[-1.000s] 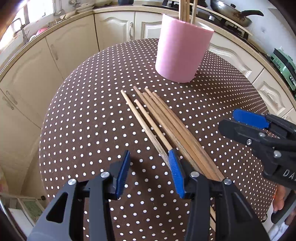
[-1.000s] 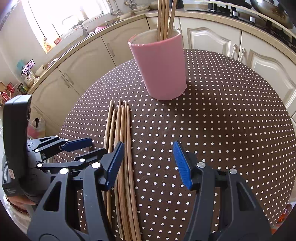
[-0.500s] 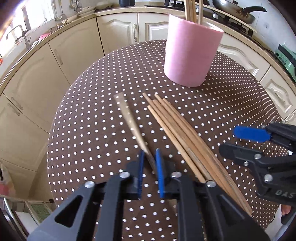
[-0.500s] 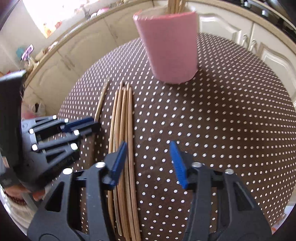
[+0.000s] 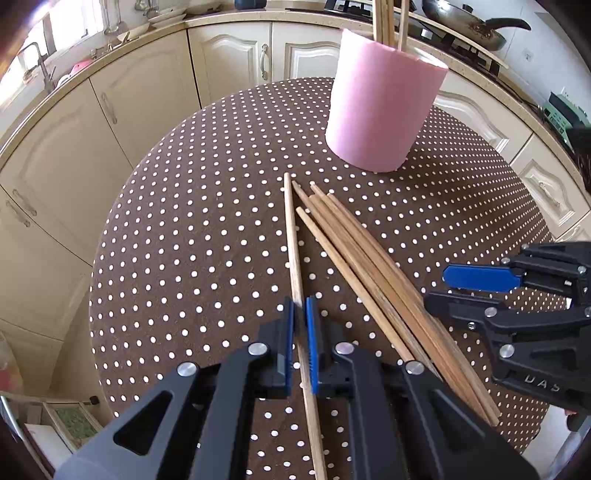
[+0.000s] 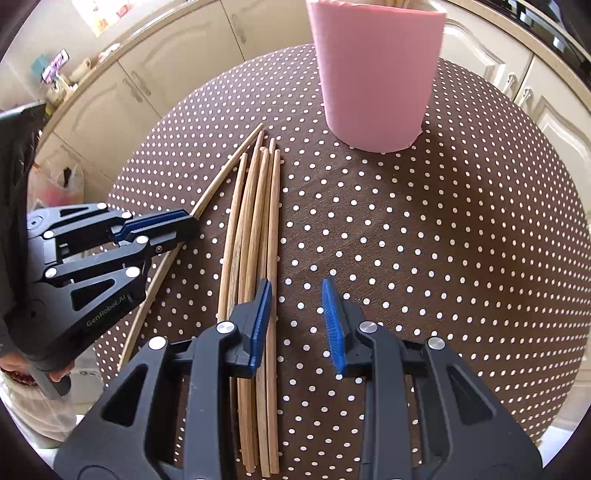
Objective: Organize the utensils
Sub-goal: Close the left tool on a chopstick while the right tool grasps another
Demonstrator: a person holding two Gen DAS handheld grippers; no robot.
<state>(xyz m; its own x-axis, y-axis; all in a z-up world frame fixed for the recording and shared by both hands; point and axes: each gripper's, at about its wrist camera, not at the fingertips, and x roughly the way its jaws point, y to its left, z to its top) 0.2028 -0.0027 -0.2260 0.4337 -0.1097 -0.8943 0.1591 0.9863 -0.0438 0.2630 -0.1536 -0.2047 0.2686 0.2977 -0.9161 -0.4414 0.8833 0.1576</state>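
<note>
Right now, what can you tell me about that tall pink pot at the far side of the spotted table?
The pink holder is a plain, matte cylinder, open at the top, that looks like foam or soft plastic. It stands upright on the brown polka-dot tablecloth, near the table's far edge by the cream cabinets. Several wooden chopsticks stand in it, poking above the rim. The loose chopsticks on the cloth point toward its base without touching it. No jaws touch it.

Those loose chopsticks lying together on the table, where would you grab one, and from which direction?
Take the rightmost chopstick of the bundle at mid-length, from above, fingers astride it. It lies flat on the tablecloth, packed against the others, so only its outer side is free. The right gripper hangs open there; its jaws have just been closing, with only that outer chopstick between them.
</note>
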